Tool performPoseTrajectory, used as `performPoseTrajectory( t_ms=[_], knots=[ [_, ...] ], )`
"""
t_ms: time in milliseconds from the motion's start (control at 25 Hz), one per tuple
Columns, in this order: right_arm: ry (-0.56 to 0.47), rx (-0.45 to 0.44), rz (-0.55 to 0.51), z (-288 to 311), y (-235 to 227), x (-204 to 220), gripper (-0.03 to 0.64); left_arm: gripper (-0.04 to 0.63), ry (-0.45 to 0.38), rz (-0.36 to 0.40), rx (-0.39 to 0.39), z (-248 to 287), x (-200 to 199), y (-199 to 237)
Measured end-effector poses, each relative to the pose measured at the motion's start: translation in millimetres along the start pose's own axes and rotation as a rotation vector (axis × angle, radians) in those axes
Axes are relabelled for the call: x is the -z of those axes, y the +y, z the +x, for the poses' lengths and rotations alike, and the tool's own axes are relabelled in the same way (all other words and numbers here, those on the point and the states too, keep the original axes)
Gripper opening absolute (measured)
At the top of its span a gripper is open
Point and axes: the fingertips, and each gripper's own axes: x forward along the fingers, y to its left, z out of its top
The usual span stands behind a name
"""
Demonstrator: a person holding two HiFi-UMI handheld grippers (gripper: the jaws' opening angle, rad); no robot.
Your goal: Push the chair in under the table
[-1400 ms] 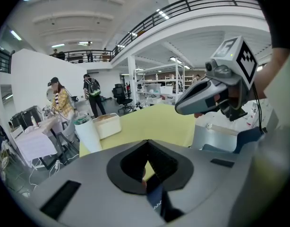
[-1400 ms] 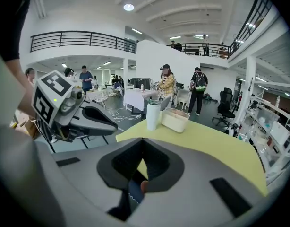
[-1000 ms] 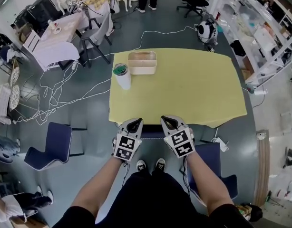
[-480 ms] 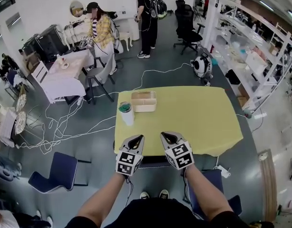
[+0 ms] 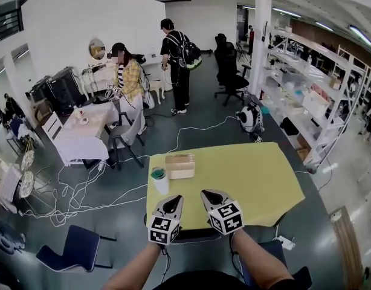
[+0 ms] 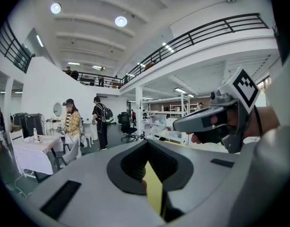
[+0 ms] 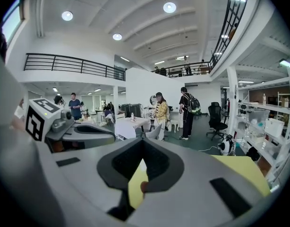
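Workshop hall now fills the upper half of the head view, with two people standing by a white-clothed table at upper left and shelving down the right; a second ago that view looked almost straight down at the floor. Below it, the yellow counter (image 5: 252, 174) has slid to the lower middle, with its cup (image 5: 159, 180) and box (image 5: 180, 165) toward its far left corner. Both the left gripper (image 5: 174, 199) and the right gripper (image 5: 208, 194) have risen from down by the chair back and hover side by side over the counter's near edge. Their fingers (image 6: 131, 167) are clenched on nothing. Only a dark strip of the chair (image 5: 194, 235) shows below that edge, between the forearms, so it looks tucked under. By my reading the push is done and the hands are coming away.
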Motion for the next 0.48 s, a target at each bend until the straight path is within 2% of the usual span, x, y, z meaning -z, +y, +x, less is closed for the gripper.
performPoseTrajectory(
  t_ms=[240, 480],
  knots=[
    [-0.045, 0.014, 0.011, -11, -4, -11, 0.014, 0.009, -0.061, -0.047, -0.013, -7, -15, 5],
    [-0.056, 0.027, 0.037, -17, -11, -11, 0.014, 0.009, -0.068, -0.077, -0.012, -3, -12, 3]
  ],
)
